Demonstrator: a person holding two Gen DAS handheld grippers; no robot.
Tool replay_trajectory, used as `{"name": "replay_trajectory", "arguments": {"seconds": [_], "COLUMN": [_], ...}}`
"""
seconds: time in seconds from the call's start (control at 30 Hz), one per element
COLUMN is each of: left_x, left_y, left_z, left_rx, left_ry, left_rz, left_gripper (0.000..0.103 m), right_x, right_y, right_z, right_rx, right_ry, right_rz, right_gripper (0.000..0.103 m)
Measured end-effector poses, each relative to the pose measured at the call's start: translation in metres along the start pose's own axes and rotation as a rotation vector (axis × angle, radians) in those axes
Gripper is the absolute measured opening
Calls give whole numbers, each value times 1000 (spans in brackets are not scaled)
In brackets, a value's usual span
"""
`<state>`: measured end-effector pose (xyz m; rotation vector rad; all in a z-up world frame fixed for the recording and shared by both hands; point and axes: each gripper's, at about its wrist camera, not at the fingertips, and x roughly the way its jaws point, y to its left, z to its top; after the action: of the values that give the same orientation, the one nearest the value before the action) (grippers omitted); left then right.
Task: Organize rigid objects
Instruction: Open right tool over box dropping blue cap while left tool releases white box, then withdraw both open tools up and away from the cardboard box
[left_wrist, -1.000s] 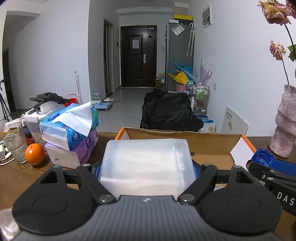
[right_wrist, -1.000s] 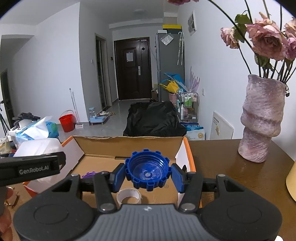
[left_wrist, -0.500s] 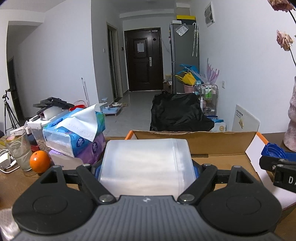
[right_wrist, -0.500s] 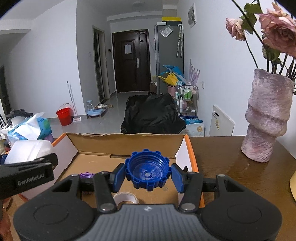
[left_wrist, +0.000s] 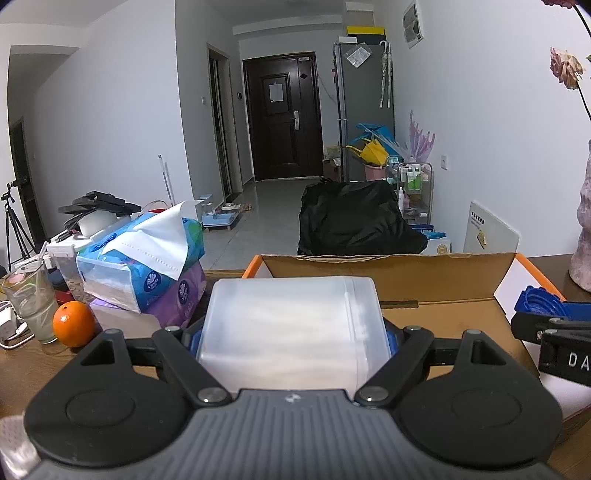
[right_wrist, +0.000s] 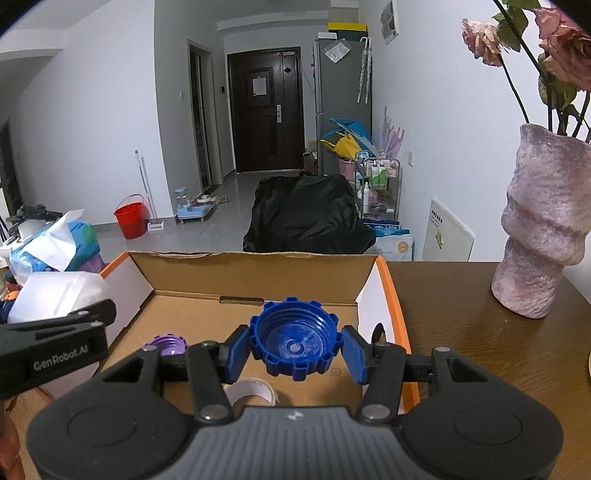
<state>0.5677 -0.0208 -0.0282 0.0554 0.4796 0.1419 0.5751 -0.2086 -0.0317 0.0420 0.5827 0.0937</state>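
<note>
Translucent white plastic fills the centre of the left wrist view: a jar (left_wrist: 291, 332) is clamped between the blue pads (left_wrist: 190, 338) of the left gripper (left_wrist: 291, 339), with the pads pressed against its sides. The jar is held in front of an open cardboard box (left_wrist: 436, 280) that occupies the middle right of the frame. At the left of the frame, tissue packs (left_wrist: 144, 266), an orange (left_wrist: 73, 324) and a glass (left_wrist: 31, 299) are seen on the wooden table (left_wrist: 22, 369). At the right edge, part of the right gripper (left_wrist: 554, 332) is seen with a blue cap (left_wrist: 535, 304).

In the right wrist view, the cap (right_wrist: 293, 338) is shown at the frame centre, open side toward the camera, between the blue pads (right_wrist: 352, 354) of the right gripper (right_wrist: 293, 354). The pads are set close on either side of the cap; whether both touch it cannot be told. The cap is held above the floor of the box (right_wrist: 258, 273). Inside the box, a purple cap (right_wrist: 166, 343) is seen at the lower left and a tape roll (right_wrist: 251, 391) at the bottom centre, partly hidden by the gripper. At the left of the frame, the left gripper (right_wrist: 55, 343) and the jar (right_wrist: 55, 293) are seen beside the box wall. A pink vase (right_wrist: 543, 229) with dried roses (right_wrist: 561, 48) is seen on the table (right_wrist: 480, 332) at the right.
</note>
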Motion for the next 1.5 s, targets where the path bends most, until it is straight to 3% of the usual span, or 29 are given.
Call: {"name": "replay_trajectory", "arguments": {"seconds": [0.17,0.23,0.33,0.37,0.43,0.77,1.03,1.5], "left_x": [2,2,3,2,0,-1,-3,-19], "left_y": [5,8,11,12,12,12,11,14], "left_z": [2,2,2,2,2,3,2,-4], "left_rx": [-18,-30,-40,-44,-44,-39,-42,-55], "left_ry": [13,14,14,10,1,6,9,-8], "left_rz": [-12,-14,-3,4,15,19,17,25], "left_gripper": [85,86,95,102,103,103,103,103], "right_x": [2,2,0,0,0,1,-2,-22], "right_y": [1,1,1,0,0,-4,-4,-4], "right_z": [-1,-1,-1,-1,-1,-2,-2,-10], "right_rx": [-10,-7,-7,-3,1,3,10,-10], "right_ry": [9,10,0,1,1,12,9,-15], "right_rz": [5,-2,-17,-17,-21,-28,-43,-49], "right_gripper": [56,76,86,88,95,96,103,103]}}
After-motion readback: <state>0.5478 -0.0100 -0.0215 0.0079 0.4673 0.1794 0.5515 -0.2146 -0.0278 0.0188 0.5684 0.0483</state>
